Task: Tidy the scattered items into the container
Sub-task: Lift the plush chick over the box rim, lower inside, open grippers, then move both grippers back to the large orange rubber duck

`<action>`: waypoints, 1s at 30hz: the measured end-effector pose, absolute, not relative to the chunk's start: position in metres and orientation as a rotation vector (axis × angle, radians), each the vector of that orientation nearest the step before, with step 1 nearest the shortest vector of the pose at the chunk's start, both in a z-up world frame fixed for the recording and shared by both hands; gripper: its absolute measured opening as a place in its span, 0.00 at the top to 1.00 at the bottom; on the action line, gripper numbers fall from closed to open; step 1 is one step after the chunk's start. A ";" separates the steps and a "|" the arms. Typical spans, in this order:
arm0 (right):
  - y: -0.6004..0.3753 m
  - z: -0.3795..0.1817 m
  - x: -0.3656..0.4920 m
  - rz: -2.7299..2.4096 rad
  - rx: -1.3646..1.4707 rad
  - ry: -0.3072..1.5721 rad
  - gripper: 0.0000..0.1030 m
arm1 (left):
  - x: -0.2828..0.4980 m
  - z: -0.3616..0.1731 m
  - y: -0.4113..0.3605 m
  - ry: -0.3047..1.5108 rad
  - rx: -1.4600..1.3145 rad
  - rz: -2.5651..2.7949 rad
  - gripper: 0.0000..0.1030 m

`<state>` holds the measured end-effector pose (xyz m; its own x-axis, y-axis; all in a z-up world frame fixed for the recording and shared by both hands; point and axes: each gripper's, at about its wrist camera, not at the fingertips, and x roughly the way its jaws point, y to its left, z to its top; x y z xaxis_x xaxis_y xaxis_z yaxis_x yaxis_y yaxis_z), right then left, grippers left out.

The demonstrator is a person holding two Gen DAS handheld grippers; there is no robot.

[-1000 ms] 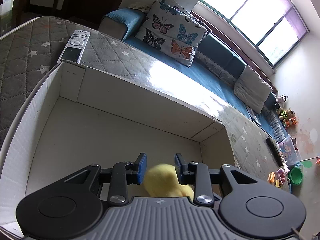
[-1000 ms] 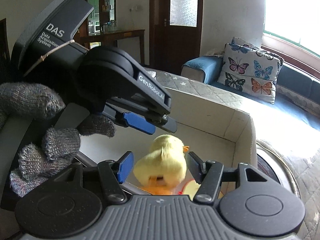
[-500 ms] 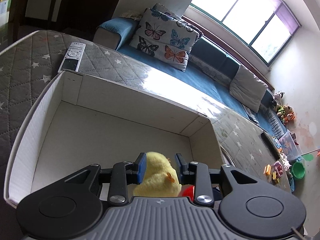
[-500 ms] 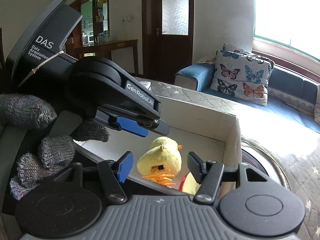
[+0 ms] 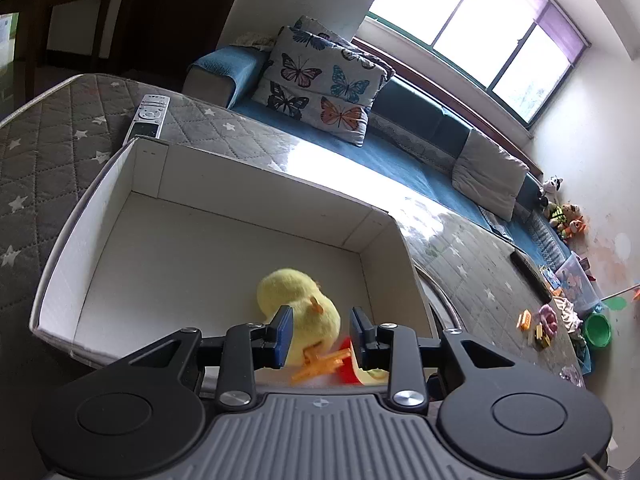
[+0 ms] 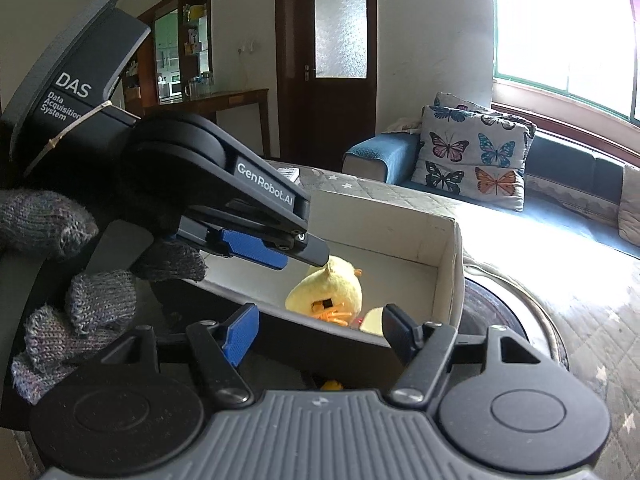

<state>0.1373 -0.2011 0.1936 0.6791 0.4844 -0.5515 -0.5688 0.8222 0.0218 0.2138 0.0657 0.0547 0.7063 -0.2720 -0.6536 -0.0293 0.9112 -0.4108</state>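
Note:
A yellow plush duck (image 5: 296, 300) with orange feet lies inside the white cardboard box (image 5: 240, 200), near its right front corner. My left gripper (image 5: 321, 334) hovers just above and behind it, open, and neither pad touches the plush. In the right wrist view the duck (image 6: 328, 288) lies in the box (image 6: 400, 240) below the left gripper (image 6: 308, 250), which a gloved hand (image 6: 80, 308) holds. My right gripper (image 6: 320, 332) stays outside the box's near wall; its jaws are opening with nothing between them. A red and pale yellow item (image 5: 352, 364) lies beside the duck, partly hidden.
The box stands on a grey quilted star-patterned cover (image 5: 60, 128). A white remote (image 5: 148, 116) lies behind the box. A round dark tray with a metal rim (image 6: 500, 312) sits right of it. Small toys (image 5: 536, 324) and a black remote (image 5: 532, 276) lie far right. A blue sofa with a butterfly cushion (image 5: 320, 88) runs behind.
Both grippers have drawn back and up from the box. The duck, close between the left fingers before, now lies farther off on the box floor. The right jaws have spread wider.

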 end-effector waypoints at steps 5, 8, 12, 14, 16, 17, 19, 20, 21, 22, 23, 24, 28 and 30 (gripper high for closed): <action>-0.207 0.193 0.125 0.589 -0.146 0.573 0.28 | 0.199 0.056 0.059 0.771 -0.387 -0.136 0.68; -0.210 0.192 0.119 0.587 -0.140 0.574 0.27 | 0.191 0.056 0.056 0.765 -0.375 -0.133 0.68; -0.215 0.189 0.112 0.581 -0.132 0.578 0.27 | 0.182 0.055 0.054 0.760 -0.372 -0.128 0.68; -0.217 0.188 0.109 0.578 -0.128 0.581 0.27 | 0.177 0.055 0.053 0.759 -0.371 -0.126 0.68; -0.219 0.186 0.105 0.574 -0.125 0.581 0.27 | 0.171 0.055 0.052 0.753 -0.360 -0.124 0.68; -0.221 0.186 0.102 0.572 -0.124 0.580 0.27 | 0.168 0.055 0.051 0.750 -0.355 -0.123 0.68; -0.223 0.184 0.097 0.568 -0.122 0.580 0.26 | 0.163 0.054 0.049 0.749 -0.345 -0.116 0.68; -0.225 0.183 0.095 0.566 -0.121 0.581 0.26 | 0.160 0.053 0.048 0.750 -0.344 -0.116 0.68; -0.226 0.182 0.093 0.563 -0.121 0.582 0.26 | 0.158 0.053 0.048 0.751 -0.344 -0.120 0.68; -0.227 0.181 0.090 0.560 -0.121 0.584 0.26 | 0.156 0.052 0.047 0.753 -0.343 -0.123 0.68; -0.229 0.180 0.088 0.556 -0.121 0.585 0.26 | 0.154 0.051 0.045 0.754 -0.341 -0.127 0.68; -0.230 0.179 0.085 0.553 -0.120 0.585 0.26 | 0.151 0.050 0.043 0.756 -0.335 -0.130 0.67; -0.240 0.176 0.077 0.542 -0.107 0.593 0.26 | 0.143 0.045 0.037 0.768 -0.327 -0.142 0.67; -0.244 0.174 0.074 0.532 -0.104 0.596 0.26 | 0.141 0.043 0.033 0.776 -0.326 -0.149 0.67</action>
